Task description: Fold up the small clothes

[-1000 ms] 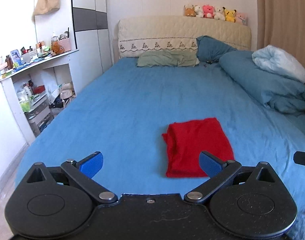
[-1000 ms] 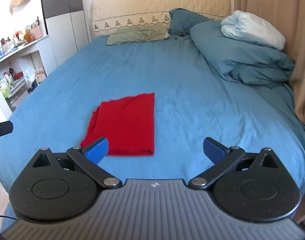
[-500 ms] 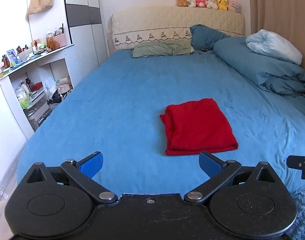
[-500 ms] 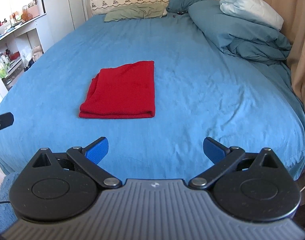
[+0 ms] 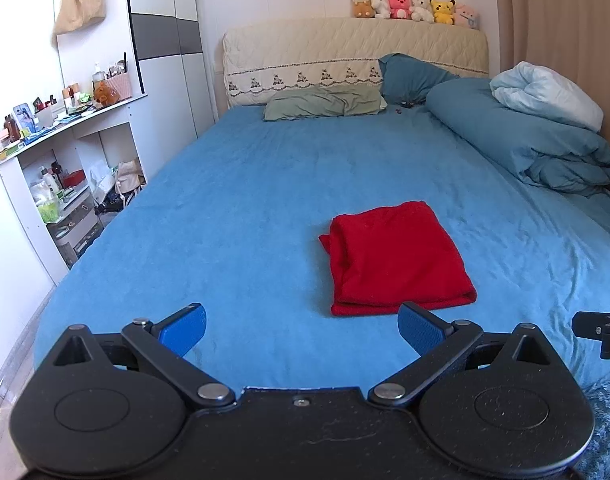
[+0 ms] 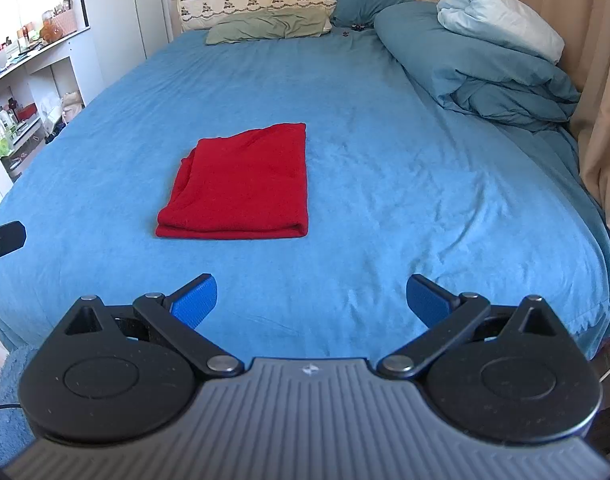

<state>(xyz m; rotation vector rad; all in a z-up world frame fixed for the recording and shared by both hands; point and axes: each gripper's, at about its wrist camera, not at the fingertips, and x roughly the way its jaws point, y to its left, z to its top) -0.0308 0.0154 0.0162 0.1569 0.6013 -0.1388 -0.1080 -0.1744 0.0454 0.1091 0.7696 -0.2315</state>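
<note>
Fold looks finished, tools clear

Red garment lies folded on the bed; left tool and right tool spread, empty; nothing visibly left.

Wide bed with blue terry-like sheet fills most of both views, surface lightly wrinkled. Folded red cloth garment, roughly rectangular, lies flat on sheet near foot end, at 1 o'clock in left wrist view, at 11 o'clock in right wrist view. Flat sage-green pillow at 12 o'clock, against headboard end. Dark teal pillow just beside it. Bunched blue duvet along edge at 2 o'clock, pale blue rolled blanket on top.
</note>
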